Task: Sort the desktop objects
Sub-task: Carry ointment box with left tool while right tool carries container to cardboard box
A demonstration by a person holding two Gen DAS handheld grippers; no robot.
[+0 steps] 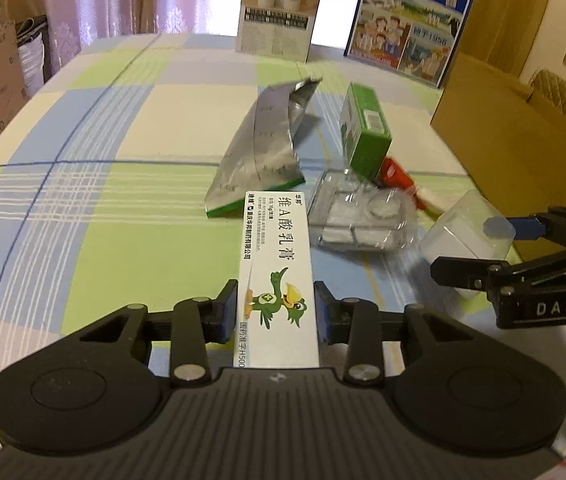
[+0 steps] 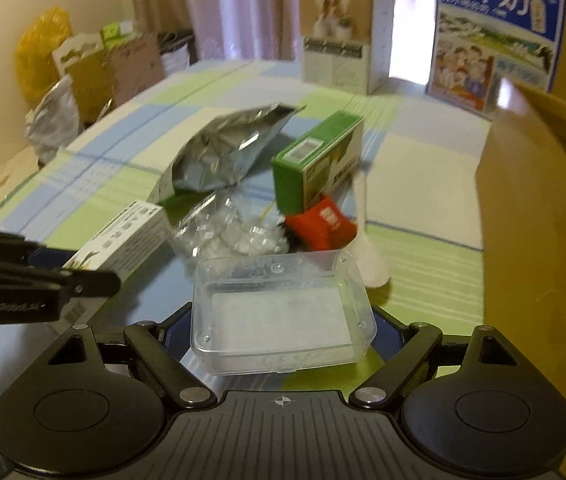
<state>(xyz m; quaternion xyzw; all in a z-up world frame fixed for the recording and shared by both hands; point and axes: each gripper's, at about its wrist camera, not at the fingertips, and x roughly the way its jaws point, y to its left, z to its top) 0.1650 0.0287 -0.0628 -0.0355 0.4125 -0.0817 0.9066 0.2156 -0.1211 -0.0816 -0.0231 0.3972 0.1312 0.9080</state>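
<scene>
My left gripper [image 1: 275, 312] clamps the ointment box [image 1: 275, 264] lengthwise; my right gripper [image 2: 283, 332] grips the clear case [image 2: 283, 312], both held just short of the foil pouch [image 1: 259, 148], presumably for sorting.

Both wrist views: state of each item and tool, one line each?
Left tool: shut on the long white ointment carton.
Right tool: shut on the clear plastic lidless box.
Silver foil pouch: torn open, propped up.
Green cardboard box: closed, tilted, resting on the red packet.
Clear blister tray: lying flat, crumpled.
</scene>
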